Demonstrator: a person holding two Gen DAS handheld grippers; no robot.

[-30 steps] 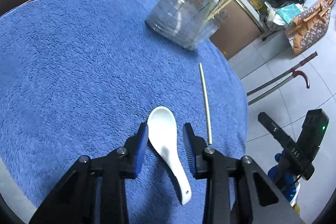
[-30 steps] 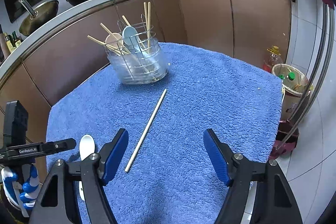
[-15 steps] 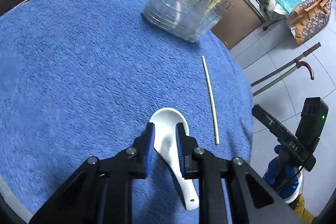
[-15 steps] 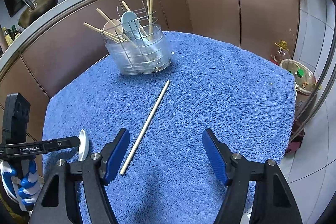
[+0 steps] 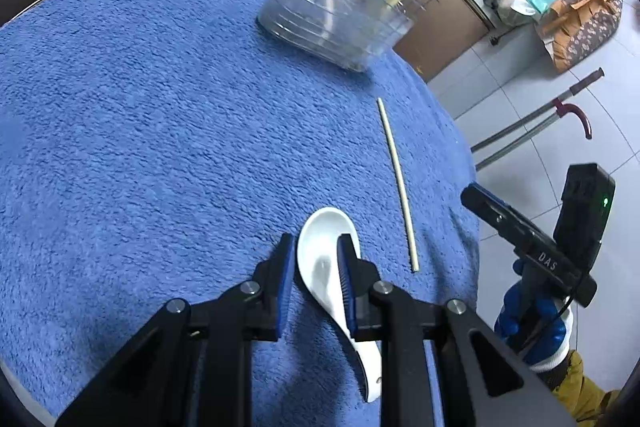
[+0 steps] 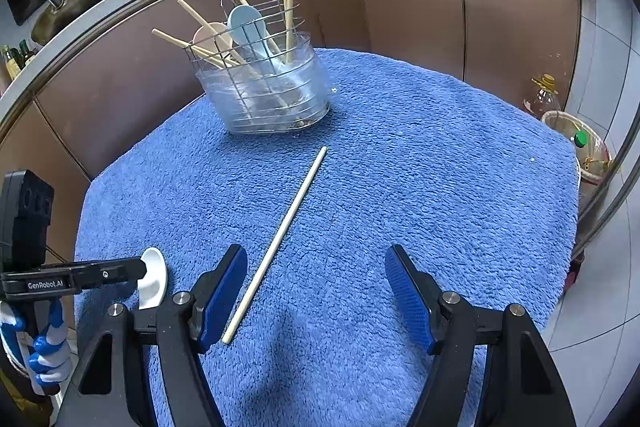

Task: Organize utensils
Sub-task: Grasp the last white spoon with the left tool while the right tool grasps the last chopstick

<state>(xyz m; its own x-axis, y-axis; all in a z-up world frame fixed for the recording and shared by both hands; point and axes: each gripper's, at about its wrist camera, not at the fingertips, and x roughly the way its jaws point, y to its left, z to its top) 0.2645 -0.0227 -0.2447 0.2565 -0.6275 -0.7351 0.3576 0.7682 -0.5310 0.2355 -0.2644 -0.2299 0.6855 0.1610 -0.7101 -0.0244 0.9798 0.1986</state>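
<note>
Near the bench's edge, on the blue towel (image 5: 160, 131), a glossy white ceramic spoon (image 5: 326, 259) lies. The left gripper (image 5: 314, 263) has its fingers nearly closed, pinching the bowl. The spoon's bowl points toward the utensil holder (image 5: 340, 15), its handle back. The right gripper (image 6: 316, 291) gapes wide beside a chopstick (image 6: 280, 239).
</note>
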